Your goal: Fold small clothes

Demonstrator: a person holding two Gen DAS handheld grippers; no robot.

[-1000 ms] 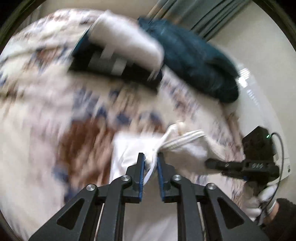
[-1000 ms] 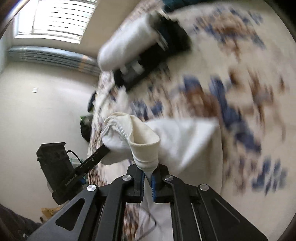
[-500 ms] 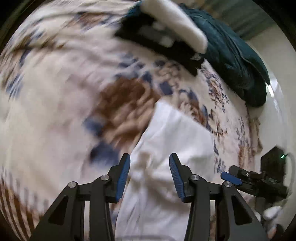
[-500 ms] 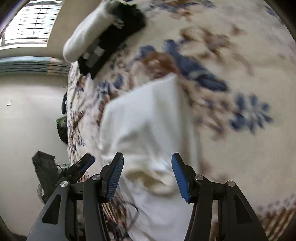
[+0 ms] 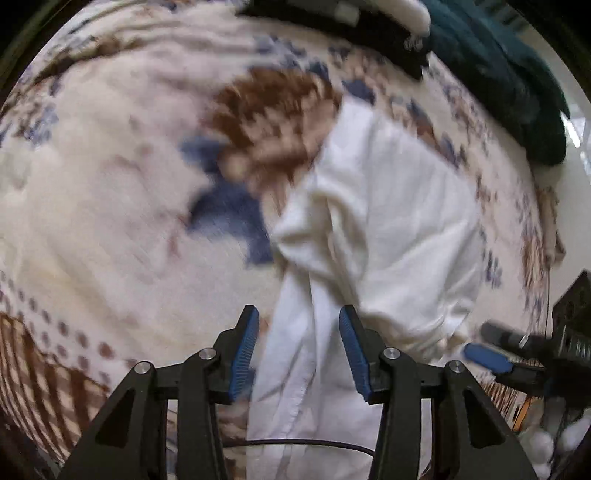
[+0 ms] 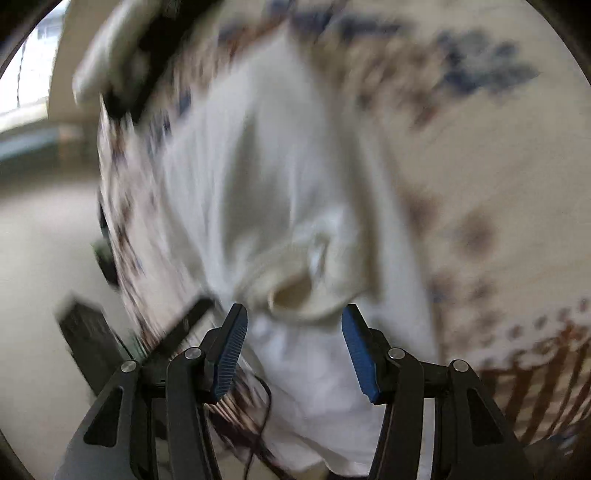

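A white garment [image 5: 388, 229] lies folded over on the flowered bedspread [image 5: 110, 184], with a loose strip of it trailing toward me. My left gripper [image 5: 298, 314] hovers open above that strip, its blue pads clear of the cloth. In the right wrist view the same garment [image 6: 266, 166] is blurred, and its cream neck opening [image 6: 291, 291] lies just ahead of my right gripper [image 6: 294, 314], which is open and holds nothing. The right gripper's blue pad [image 5: 487, 356] also shows at the right edge of the left wrist view.
A stack of dark and white folded clothes [image 5: 351, 22] sits at the far edge of the bed, beside a teal garment [image 5: 509, 74]. A thin black cable [image 5: 295, 441] crosses the cloth near me. The bed's edge and floor lie left in the right wrist view.
Both grippers were shut on the raised white garment; they have opened and let it go. It now lies on the bedspread, and both grippers have sunk closer to it.
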